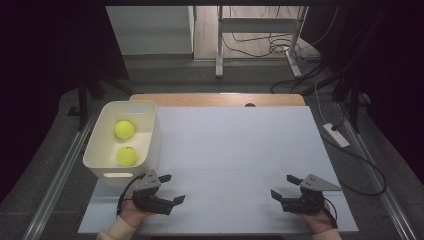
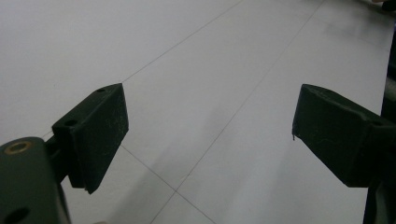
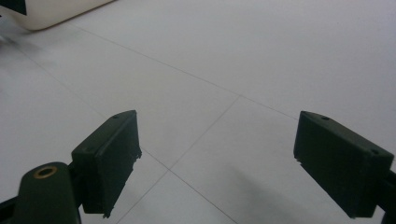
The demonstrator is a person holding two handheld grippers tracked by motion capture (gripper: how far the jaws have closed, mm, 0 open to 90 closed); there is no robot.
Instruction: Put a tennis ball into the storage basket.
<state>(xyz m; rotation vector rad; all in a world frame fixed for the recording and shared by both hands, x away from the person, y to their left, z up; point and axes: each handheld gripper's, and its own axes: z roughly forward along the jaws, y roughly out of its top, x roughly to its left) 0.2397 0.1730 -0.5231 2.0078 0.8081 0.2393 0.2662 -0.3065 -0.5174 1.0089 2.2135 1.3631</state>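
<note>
Balls, two yellow ones (image 1: 124, 129) (image 1: 126, 156), lie in the white bin (image 1: 150, 131) at the left edge of my table (image 1: 235, 145), one behind the other and apart. From the high view, my left tongs (image 1: 172, 189) rest at the near left corner, just beside the bin's near wall; my right tongs (image 1: 286, 186) rest at the near right corner, well apart from it. Both gape wide and hold nothing.

In the left gripper view my jaws stand far apart over bare white board with thin seams. I judge that a careless lift here could knock the bin's wall and shove it toward the table's left edge, since it sits so close.

In the right gripper view the jaws are wide too, and a corner of the bin (image 3: 51, 14) shows at the far left. Reaching across for a ball, I might cross my other hand.

I can read no brand, label or writing anywhere.
</note>
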